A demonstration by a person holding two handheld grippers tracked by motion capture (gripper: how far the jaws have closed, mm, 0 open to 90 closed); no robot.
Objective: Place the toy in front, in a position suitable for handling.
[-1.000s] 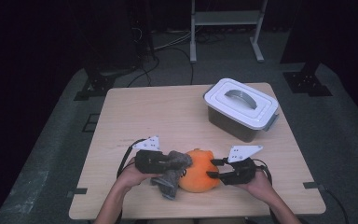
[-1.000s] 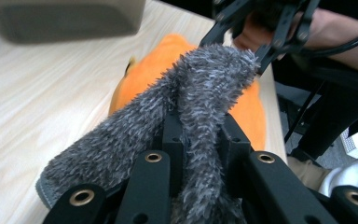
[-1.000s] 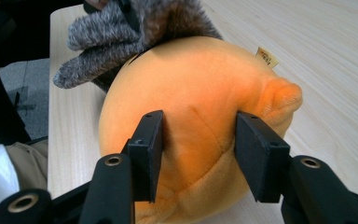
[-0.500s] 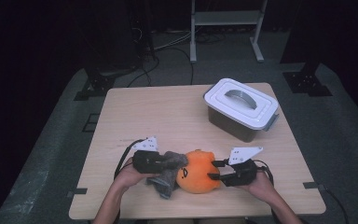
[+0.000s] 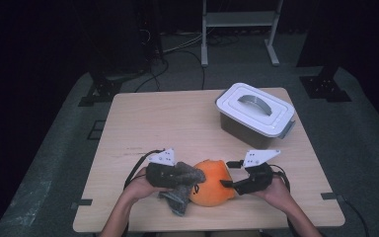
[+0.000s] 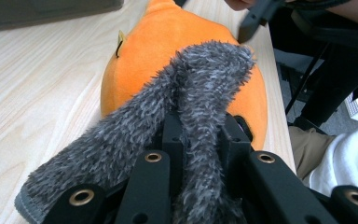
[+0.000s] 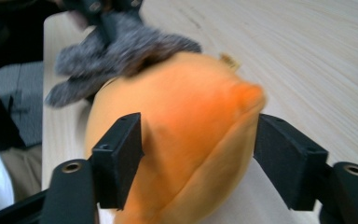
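A bright orange plush toy [image 5: 211, 183] lay on a pale, light-wood-grained table [image 5: 177, 123], with a small yellow tag [image 6: 120, 37] on the side away from the left gripper. A fuzzy grey cloth [image 6: 186, 93], flecked lighter and darker, was pinched between the black jaws of the left gripper [image 6: 199, 135] and draped over the orange. The right gripper [image 7: 198, 140] was black too, its jaws standing on either side of the orange plush. Each gripper carried a pale grey three-cornered plate on top. Beyond the right gripper stood a grey tub [image 5: 246, 129] with a white lid [image 5: 254, 108] and a grey handle. The floor around was dark grey.
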